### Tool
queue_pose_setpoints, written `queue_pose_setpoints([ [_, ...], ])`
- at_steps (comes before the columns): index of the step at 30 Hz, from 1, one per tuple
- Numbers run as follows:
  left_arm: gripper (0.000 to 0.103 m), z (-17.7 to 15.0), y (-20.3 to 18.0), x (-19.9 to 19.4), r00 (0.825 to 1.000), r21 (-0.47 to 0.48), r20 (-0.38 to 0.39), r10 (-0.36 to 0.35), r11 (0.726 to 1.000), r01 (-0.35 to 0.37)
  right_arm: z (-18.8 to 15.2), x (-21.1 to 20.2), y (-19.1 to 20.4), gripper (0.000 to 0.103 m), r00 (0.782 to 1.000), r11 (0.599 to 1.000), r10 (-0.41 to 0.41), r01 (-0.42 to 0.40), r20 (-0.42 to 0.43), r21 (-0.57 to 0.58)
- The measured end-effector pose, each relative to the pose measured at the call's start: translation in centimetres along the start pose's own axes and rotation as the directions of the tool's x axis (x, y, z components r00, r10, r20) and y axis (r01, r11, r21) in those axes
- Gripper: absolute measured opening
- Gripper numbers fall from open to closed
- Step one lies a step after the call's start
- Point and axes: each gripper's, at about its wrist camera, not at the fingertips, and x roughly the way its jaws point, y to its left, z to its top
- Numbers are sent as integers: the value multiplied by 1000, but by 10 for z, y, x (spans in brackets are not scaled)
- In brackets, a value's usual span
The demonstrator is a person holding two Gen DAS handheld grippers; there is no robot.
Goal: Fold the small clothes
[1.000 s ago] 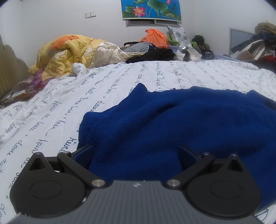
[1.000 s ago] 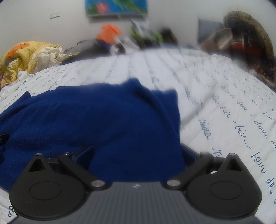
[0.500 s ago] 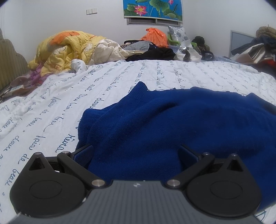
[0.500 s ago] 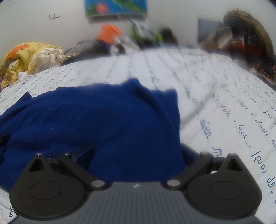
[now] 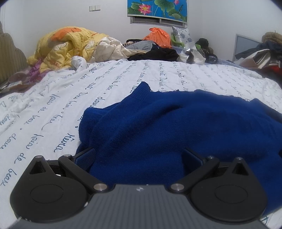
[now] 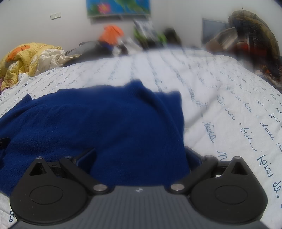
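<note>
Blue knit sweater (image 5: 176,126) is lying bunched on the white script-printed bedsheet (image 5: 52,105), and you're pushing both grippers into its near edge. What's changing over the last second: your left gripper (image 5: 139,155) is tilting down a touch — the lotus picture (image 5: 156,8) and the yellow quilt (image 5: 65,44) are sitting lower in its view now, and the sweater is filling the frame about the same. Your right gripper (image 6: 141,155) is barely moving; its view is matching the earlier ones almost exactly. Reading that as you settling into a two-handed hold on the hem before lifting for a fold, so the fold itself isn't started yet. Jaws on both sides are standing wide apart with thick folds of knit bulging between them — pads aren't pressing together, so I'm calling both spread and not yet clamping. View differences: the left wrist view is showing the sweater's left edge and a raised collar-like point against the sheet, plus sharp background clutter including the orange bag (image 5: 158,37). The right wrist view is smeared across the middle, but it's showing the sweater's right edge dropping off onto bare sheet, and a dark coat pile (image 6: 252,35) at far right that the left view is only catching partly.
</note>
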Motion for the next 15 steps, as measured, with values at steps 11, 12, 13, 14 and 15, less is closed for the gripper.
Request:
queue_pose_setpoints([
  [11,103,0,1,0,1000,-2,-1,-2,1000,2,0,0,-1,103,1000,1000,1,-1,0,1],
  [12,103,0,1,0,1000,-2,-1,-2,1000,2,0,0,-1,103,1000,1000,0,0,0,0],
  [13,103,1,1,0,1000,-3,-1,-2,1000,2,0,0,-1,103,1000,1000,1,-1,0,0],
  [14,103,1,1,0,1000,-3,-1,-2,1000,2,0,0,-1,103,1000,1000,1,-1,0,1],
  [15,103,1,1,0,1000,-2,-1,-2,1000,2,0,0,-1,103,1000,1000,1,-1,0,1],
])
